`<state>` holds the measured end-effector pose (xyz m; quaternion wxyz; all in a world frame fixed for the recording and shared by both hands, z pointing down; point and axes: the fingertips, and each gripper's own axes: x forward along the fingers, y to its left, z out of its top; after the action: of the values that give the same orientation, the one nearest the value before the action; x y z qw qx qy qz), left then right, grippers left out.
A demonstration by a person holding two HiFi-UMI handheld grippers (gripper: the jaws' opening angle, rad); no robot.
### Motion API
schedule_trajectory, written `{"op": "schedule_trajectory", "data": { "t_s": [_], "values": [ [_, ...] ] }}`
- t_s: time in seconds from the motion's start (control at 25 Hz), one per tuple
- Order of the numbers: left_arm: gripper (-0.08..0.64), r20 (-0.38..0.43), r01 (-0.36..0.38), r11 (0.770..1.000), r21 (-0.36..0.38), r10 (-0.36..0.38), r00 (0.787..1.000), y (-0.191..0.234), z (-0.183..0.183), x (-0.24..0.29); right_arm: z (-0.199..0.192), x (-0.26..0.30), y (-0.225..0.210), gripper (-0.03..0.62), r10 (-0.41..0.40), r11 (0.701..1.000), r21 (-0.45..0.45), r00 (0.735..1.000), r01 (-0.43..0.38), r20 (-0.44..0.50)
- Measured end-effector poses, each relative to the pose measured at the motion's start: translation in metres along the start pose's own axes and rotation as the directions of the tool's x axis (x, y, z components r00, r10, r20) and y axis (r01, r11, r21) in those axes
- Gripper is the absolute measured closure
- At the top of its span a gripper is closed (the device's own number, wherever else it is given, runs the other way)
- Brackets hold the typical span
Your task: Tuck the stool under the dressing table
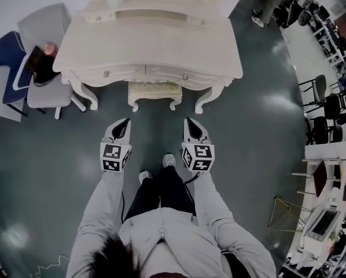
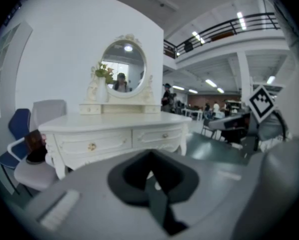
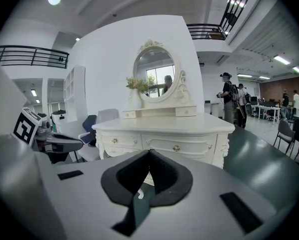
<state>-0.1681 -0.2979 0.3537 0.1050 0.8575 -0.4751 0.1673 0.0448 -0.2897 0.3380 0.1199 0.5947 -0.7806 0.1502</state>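
Dark grey-green polished floor. The cream carved wooden stool sits tucked beneath the cream ornate dressing table on the far side (near edge showing). My left gripper and right gripper are both clenched empty, near me and well apart from the stool.

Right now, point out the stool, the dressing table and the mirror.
stool [image 1: 155, 90], head view, front edge of its seat.
dressing table [image 1: 150, 45], head view, bare part of its top.
mirror [image 3: 154, 74], right gripper view, middle of its glass.
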Motion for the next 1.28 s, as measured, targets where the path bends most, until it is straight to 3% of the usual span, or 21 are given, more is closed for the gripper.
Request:
{"op": "schedule_trajectory", "data": {
  "t_s": [0.28, 0.76, 1.28],
  "values": [
    [0.557, 0.055, -0.020, 0.999, -0.032, 0.021, 0.998, -0.002, 0.031, -0.030, 0.032, -0.031, 0.007, 0.591, -0.001, 1.000, -0.006, 0.999, 0.002, 0.052],
    [0.557, 0.151, -0.035, 0.997, 0.070, 0.024, 0.988, -0.013, 0.083, -0.058, 0.066, -0.061, 0.020, 0.591, 0.021, 0.998, -0.065, 0.995, -0.014, 0.101],
    [0.557, 0.260, -0.006, 0.994, 0.105, -0.022, 0.965, -0.031, 0.141, -0.082, 0.137, -0.086, 0.037, 0.591, 0.074, 0.989, -0.143, 0.967, -0.040, 0.242]
  ]
}}
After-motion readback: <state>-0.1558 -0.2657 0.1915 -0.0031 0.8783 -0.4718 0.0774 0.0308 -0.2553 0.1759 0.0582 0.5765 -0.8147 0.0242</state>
